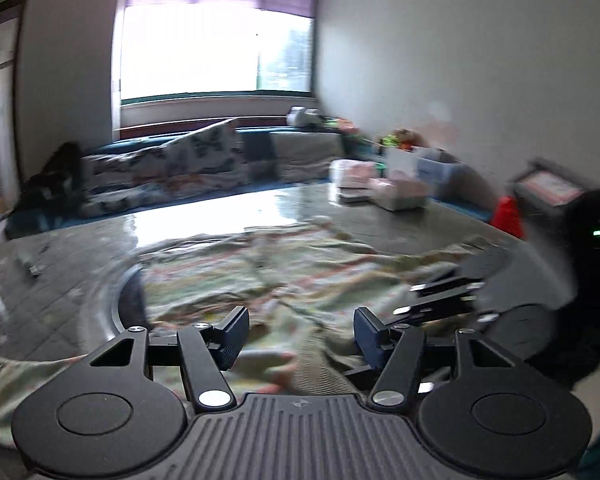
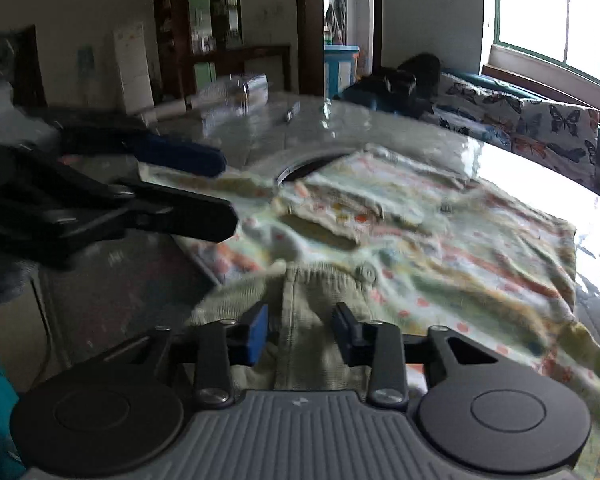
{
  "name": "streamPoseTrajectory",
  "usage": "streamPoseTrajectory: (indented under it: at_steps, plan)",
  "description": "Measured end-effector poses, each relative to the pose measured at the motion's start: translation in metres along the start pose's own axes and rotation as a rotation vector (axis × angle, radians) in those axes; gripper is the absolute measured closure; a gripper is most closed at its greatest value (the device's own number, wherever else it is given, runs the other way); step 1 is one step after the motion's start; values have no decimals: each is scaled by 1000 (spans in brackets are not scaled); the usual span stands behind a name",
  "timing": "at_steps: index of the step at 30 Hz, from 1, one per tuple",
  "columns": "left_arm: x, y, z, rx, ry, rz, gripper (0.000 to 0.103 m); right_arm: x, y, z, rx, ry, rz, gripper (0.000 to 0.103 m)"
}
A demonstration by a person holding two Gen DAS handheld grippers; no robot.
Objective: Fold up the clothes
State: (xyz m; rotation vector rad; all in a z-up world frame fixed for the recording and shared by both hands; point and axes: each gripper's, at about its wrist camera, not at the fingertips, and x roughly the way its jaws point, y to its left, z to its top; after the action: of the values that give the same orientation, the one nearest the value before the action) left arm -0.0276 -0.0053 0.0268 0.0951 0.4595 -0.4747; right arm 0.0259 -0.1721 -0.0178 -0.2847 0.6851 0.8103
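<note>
A pale green garment (image 1: 280, 272) (image 2: 440, 248) with orange and pink print and small buttons lies crumpled on the glossy table (image 1: 220, 216) (image 2: 380, 128). My left gripper (image 1: 300, 336) hovers over its near part, open, with nothing between the pads. In the right wrist view the left gripper (image 2: 220, 188) stands open at the garment's left edge. My right gripper (image 2: 300, 334) is low over the ribbed band (image 2: 304, 292), its jaws narrow with the band lying between them; I see no pinch. It appears blurred in the left wrist view as the right gripper (image 1: 440, 300).
A round ring (image 1: 116, 304) is set into the tabletop under the cloth. Boxes (image 1: 380, 188) stand at the table's far right, beside a black device (image 1: 580, 216) with a green light. A butterfly-print sofa (image 1: 180, 160) (image 2: 540, 120) runs behind. A clear plastic box (image 2: 236, 92) sits far left.
</note>
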Motion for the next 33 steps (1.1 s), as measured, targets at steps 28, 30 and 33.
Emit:
streamPoseTrajectory:
  at_steps: [28, 30, 33]
  plan:
    - [67, -21, -24, 284, 280, -109, 77, -35, -38, -3, 221, -85, 100, 93]
    - [69, -20, -24, 278, 284, -113, 80, -31, -31, -4, 185, -64, 104, 86]
    - [70, -18, -25, 267, 278, -116, 90, -24, -19, -6, 132, -35, 96, 79]
